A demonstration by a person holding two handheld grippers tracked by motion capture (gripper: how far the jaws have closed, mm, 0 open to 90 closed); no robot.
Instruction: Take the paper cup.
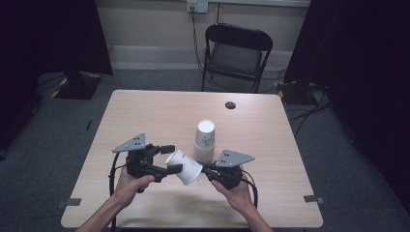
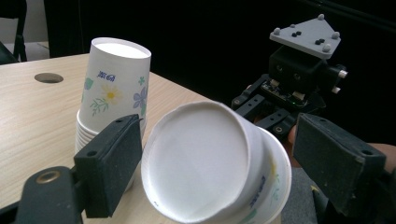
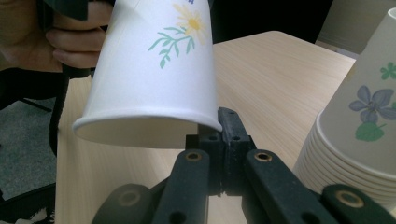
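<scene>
Clamped on the rolled rim of a white paper cup printed with flowers [image 1: 184, 167], the right gripper [image 1: 209, 170] is seen with its jaws pressed together on the cup wall. That cup is held on its side above the pale wooden table [image 1: 145, 116], just in front of an upside-down stack of matching flowered paper cups [image 1: 204, 140]. Its bare white base is flanked by the pads of the left gripper [image 1: 170, 158], which stand apart from it, jaws spread wide.
</scene>
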